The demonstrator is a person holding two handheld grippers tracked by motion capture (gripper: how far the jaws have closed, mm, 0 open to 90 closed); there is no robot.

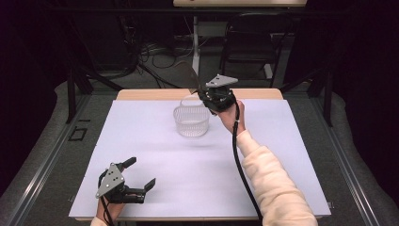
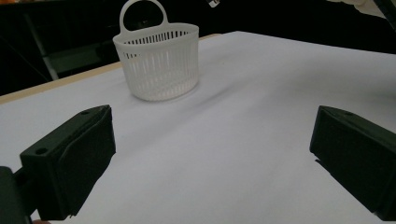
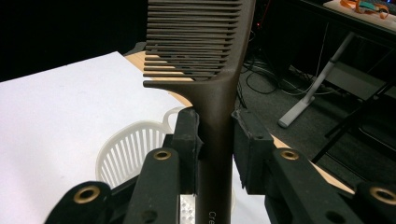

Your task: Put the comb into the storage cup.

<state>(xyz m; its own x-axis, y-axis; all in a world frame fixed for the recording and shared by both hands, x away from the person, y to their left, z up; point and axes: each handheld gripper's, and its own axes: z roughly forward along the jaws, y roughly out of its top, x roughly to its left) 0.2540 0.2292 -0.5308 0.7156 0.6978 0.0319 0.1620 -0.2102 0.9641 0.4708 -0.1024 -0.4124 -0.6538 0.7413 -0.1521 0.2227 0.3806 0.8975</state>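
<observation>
Right tool [image 3: 215,135] clamped on handle of dark brown comb [image 3: 205,51], jaws pinching both flat sides, teeth end pointing up and away from the hand. In the high view, right tool [image 1: 207,94] raised at far edge of white basket [image 1: 191,120], comb [image 1: 188,73] sticking up and back over the tabletop edge. Probably mid-transfer: gripped by the handle so the toothed end stays free, held high to clear the rim; whether going in or coming out, cannot tell. Basket mesh [image 2: 159,65] sits upright on white tabletop [image 1: 282,155] toward the far middle, loop handle [image 2: 142,11] at its far side; looks empty from the high view, not certain. Left tool [image 1: 140,175] parked at near-left corner, low over the tabletop, jaws spread wide, holding nothing; left gripper view looks between its own jaws across bare surface to the basket. Likely kept there to stay out of the right arm's path. Risk, as a guess: light basket unbraced, could tip or slide if the comb catches the rim.
</observation>
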